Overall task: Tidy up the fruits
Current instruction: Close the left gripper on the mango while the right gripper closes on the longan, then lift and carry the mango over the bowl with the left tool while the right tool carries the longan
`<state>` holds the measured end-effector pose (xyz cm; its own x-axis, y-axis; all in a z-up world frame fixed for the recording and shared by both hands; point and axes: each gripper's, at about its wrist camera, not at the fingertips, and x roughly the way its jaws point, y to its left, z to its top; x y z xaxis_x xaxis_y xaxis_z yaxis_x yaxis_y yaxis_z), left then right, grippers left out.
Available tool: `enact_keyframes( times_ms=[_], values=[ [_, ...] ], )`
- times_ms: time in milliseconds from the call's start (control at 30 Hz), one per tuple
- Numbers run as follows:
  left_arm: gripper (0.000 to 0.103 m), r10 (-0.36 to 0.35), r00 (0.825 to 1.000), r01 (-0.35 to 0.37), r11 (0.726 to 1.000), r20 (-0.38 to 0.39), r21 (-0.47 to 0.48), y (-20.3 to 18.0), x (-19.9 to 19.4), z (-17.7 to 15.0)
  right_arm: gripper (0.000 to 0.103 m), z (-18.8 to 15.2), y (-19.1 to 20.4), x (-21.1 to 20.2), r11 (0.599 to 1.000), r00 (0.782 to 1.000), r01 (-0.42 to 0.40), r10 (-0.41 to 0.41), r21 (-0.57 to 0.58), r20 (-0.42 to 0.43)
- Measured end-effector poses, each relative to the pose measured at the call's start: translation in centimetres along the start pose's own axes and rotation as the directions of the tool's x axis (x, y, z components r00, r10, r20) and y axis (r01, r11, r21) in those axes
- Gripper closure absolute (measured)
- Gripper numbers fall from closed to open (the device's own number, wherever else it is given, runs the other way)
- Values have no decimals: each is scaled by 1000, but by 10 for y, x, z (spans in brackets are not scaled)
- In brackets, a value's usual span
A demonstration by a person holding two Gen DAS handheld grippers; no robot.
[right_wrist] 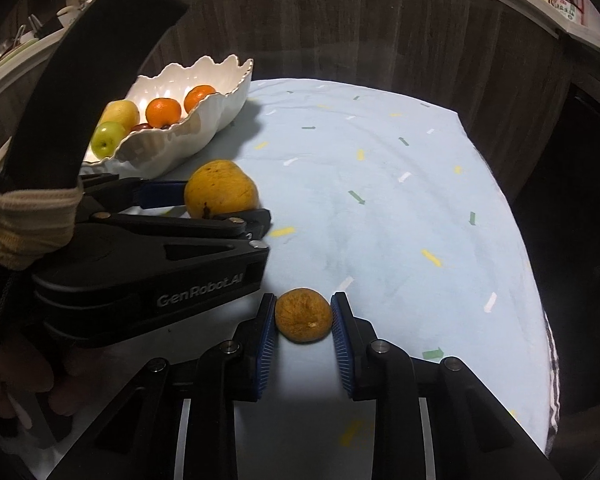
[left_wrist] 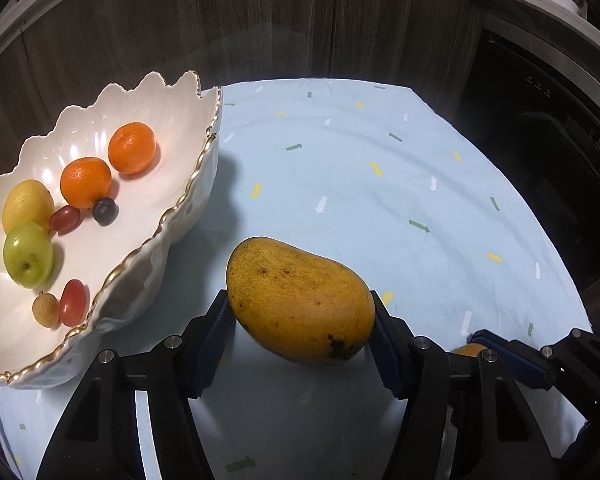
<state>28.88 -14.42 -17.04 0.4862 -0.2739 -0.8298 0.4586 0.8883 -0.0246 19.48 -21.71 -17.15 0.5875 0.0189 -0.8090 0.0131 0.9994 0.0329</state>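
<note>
The mango (left_wrist: 300,300) lies on the pale blue cloth (left_wrist: 380,184), clamped between the left gripper (left_wrist: 302,320) pads beside the white bowl (left_wrist: 188,184). The right gripper (right_wrist: 303,316) is closed on a small brownish-orange fruit (right_wrist: 303,315) (the left gripper's body reads "GenRobot.AI").

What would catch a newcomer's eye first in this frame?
The big yellow mango sits on the pale blue cloth between the left gripper's blue pads. Right of it, the right gripper is shut on a small brownish-orange fruit. At far left, a white scalloped bowl holds oranges and other fruit.
</note>
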Motion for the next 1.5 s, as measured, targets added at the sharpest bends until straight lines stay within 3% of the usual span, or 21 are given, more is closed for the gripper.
enact_keyframes(
  times_ms=[367, 1000, 1500],
  values=[
    [40, 23, 1000, -23, 1000, 14, -17, 5, -18, -6, 75, 2, -9, -5, 999, 1000, 27, -27, 21, 1],
    [40, 68, 996, -66, 997, 50, -42, 7, -67, -15, 75, 10, 2, -45, 1000, 995, 22, -23, 9, 99],
    [41, 98, 987, -88, 993, 123, -82, 26, -121, -19, 75, 26, 19, -71, 1000, 987, 1, 1, -17, 158]
  ],
)
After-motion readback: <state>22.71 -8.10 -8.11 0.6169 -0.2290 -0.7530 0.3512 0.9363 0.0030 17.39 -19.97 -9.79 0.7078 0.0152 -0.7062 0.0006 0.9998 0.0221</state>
